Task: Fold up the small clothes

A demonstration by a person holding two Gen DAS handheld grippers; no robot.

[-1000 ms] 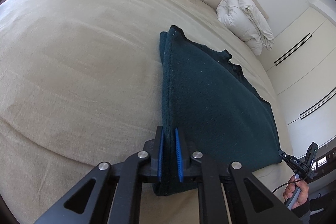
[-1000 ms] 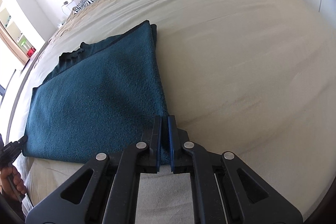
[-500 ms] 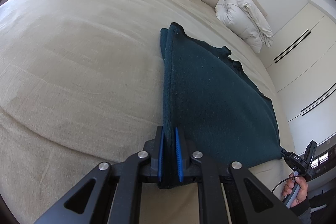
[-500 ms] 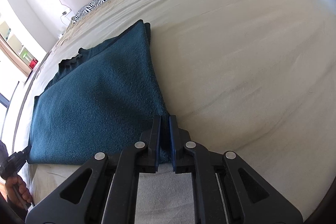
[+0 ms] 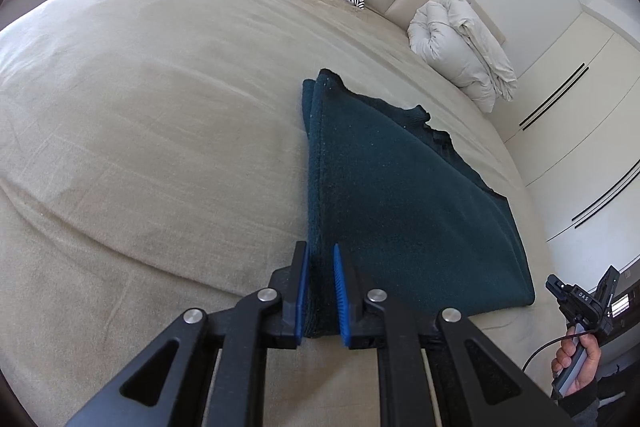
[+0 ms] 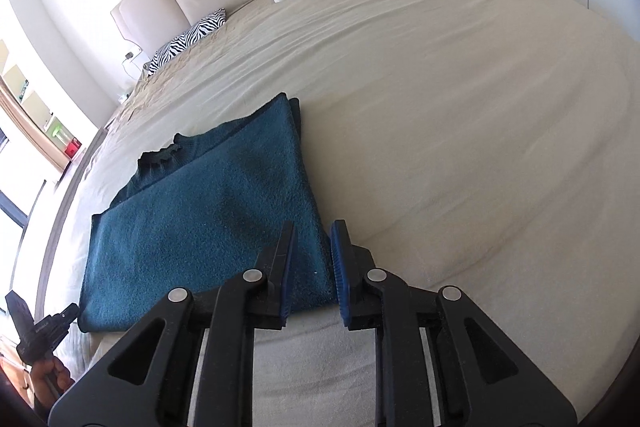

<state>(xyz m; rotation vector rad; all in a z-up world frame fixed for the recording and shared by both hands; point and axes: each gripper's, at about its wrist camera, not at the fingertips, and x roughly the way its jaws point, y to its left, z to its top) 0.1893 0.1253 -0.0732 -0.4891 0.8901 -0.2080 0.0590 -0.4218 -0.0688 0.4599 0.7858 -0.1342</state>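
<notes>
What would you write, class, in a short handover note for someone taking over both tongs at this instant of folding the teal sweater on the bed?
Left tongs: shut on the near left corner of the teal sweater.
Right tongs: jaws have just been opening; the sweater's near right corner lies between the blue pads, no longer pinched.
Sweater: lies doubled over on the beige bed, collar at the far edge, near edge by the bed's foot.
Done: this fold is laid flat.
Left: release the left corner, draw both tongs back, then probably fold once more to a smaller packet.
</notes>
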